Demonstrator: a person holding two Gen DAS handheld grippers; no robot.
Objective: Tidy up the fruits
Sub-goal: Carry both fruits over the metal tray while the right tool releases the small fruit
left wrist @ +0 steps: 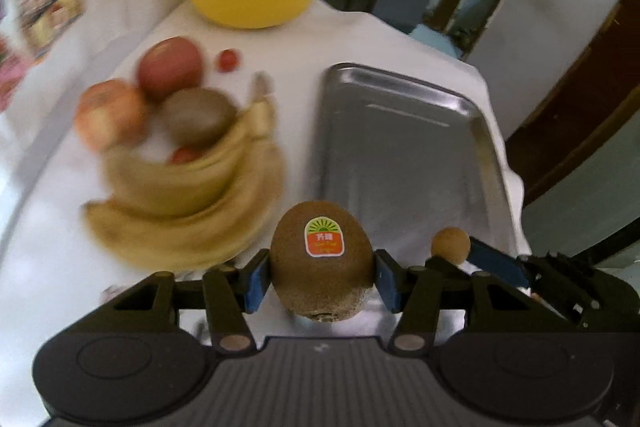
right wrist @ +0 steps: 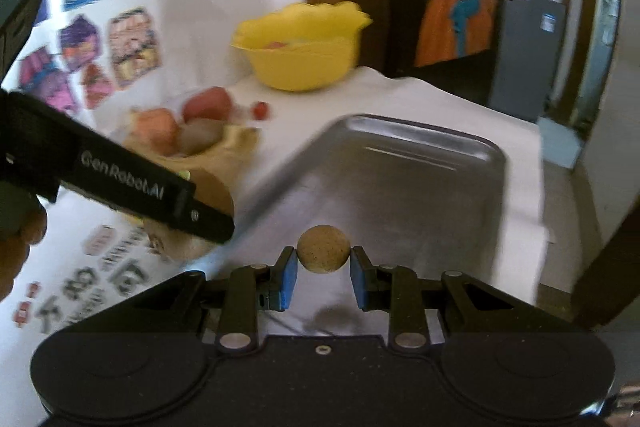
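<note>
Two fruits were in your grippers at this moment, both at the near edge of the metal tray [left wrist: 404, 155], which lay bare.

Far left of the tray: the loose pile on the white cloth, with two apples [left wrist: 170, 63], a second kiwi [left wrist: 196, 121] and the banana bunch [left wrist: 192, 203], all motion-blurred. A small red fruit [left wrist: 228, 60] sat apart, between the pile and the tray. Beyond the tray's far-left corner stood the yellow bowl [left wrist: 256, 1] with some fruit already in it.

Just left of the tray's near edge: your left gripper [left wrist: 320, 277] was clamped on the stickered kiwi [left wrist: 322, 259], blue pads [left wrist: 256, 281] pressed to its flanks, sticker facing up.

Over the tray's near edge: your right gripper [right wrist: 323, 273] pinched a small round tan fruit [right wrist: 323, 254], probably a longan, at the very fingertips.

Risks, as judged:
- Tip-only hold on a small sphere; any swing could squirt it out, and it would roll across the tray.
- The kiwi is egg-shaped, so it could rotate between the pads if you tilted.
- Your two grippers were near each other; crossing paths would knock one load.
- Blur suggested fast motion, which worsens all three.
</note>
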